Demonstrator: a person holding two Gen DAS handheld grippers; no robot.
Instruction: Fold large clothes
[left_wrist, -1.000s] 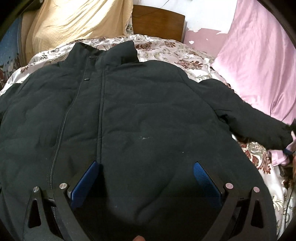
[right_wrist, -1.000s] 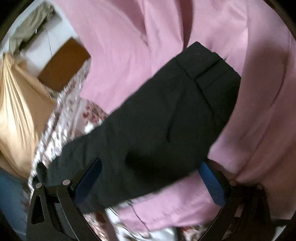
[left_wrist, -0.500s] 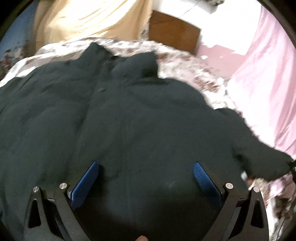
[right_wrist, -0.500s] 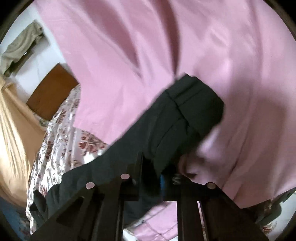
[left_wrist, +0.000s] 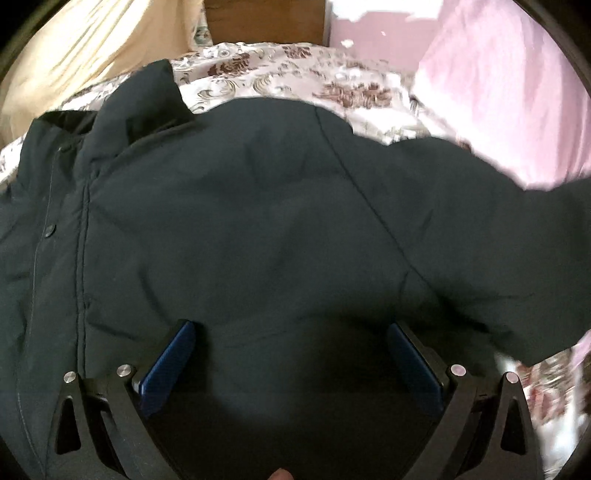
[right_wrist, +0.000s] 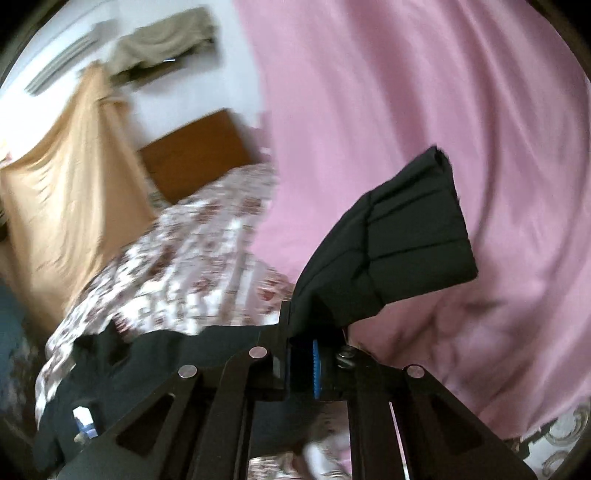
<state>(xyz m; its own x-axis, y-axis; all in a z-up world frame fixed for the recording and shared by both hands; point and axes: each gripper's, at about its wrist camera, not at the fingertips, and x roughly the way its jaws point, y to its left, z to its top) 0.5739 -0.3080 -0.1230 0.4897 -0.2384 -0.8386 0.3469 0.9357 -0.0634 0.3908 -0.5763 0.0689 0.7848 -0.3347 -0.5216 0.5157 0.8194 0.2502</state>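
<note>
Floral bedspread, pink curtain; L gripper spread, R gripper clamping jacket sleeve

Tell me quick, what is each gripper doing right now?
Left gripper: jaws open, holding nothing, over the black jacket.
Right gripper: jaws just closed, shut on the jacket's sleeve.

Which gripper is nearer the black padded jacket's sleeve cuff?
Right. The right gripper has its jaws clamped on the sleeve just below the cuff; the left gripper hovers open above the jacket's body.
</note>
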